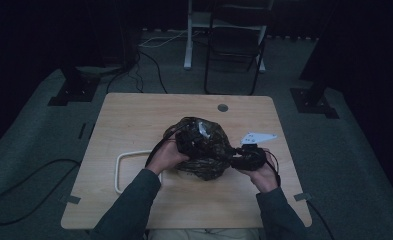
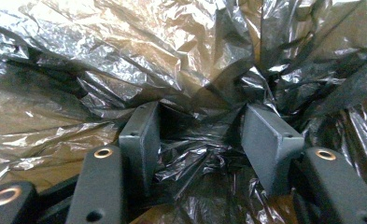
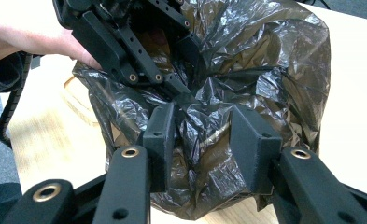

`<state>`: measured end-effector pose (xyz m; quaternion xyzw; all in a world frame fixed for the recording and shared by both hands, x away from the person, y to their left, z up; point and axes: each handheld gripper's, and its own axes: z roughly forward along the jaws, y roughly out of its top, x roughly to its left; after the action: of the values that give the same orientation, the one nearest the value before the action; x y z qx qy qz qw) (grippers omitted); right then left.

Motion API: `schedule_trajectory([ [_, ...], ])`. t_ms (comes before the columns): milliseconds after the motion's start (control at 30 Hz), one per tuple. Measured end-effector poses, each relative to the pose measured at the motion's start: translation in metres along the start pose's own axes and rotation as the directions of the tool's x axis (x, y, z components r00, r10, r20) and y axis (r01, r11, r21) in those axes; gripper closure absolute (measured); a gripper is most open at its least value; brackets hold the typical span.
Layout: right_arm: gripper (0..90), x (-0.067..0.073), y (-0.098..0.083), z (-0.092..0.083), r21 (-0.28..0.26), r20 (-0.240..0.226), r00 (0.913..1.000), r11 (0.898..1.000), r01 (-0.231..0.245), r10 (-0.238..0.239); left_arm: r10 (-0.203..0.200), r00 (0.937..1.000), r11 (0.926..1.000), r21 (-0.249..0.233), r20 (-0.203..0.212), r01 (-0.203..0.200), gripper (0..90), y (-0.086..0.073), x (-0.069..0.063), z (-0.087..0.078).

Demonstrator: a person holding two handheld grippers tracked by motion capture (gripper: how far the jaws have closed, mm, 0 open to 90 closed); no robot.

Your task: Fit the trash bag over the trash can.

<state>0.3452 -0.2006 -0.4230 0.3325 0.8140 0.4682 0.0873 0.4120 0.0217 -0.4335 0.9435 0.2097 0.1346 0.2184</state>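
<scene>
We have a crumpled dark plastic bag near the middle of the worktop. It looks light, thin, slippery and easy to tear. Our left claw stands wide at its left side, film between the pads but not pinched. Our right claw holds a bunched fold at its right side. Gathered folds seem the safest hold.

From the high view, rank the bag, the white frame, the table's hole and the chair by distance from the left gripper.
1. Bag, against the left gripper.
2. White frame, left.
3. Hole, far table edge.
4. Chair, beyond the table.
</scene>
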Motion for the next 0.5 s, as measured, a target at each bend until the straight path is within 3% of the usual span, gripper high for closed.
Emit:
schedule_trajectory([
  [500,60.2,-0.0002,-0.0002,-0.0005,0.001,-0.002,1.0,1.0,0.0,0.0,-0.013,0.9994,0.9994,0.032,-0.031,0.014,44.7,0.0027,-0.0011,0.0041],
])
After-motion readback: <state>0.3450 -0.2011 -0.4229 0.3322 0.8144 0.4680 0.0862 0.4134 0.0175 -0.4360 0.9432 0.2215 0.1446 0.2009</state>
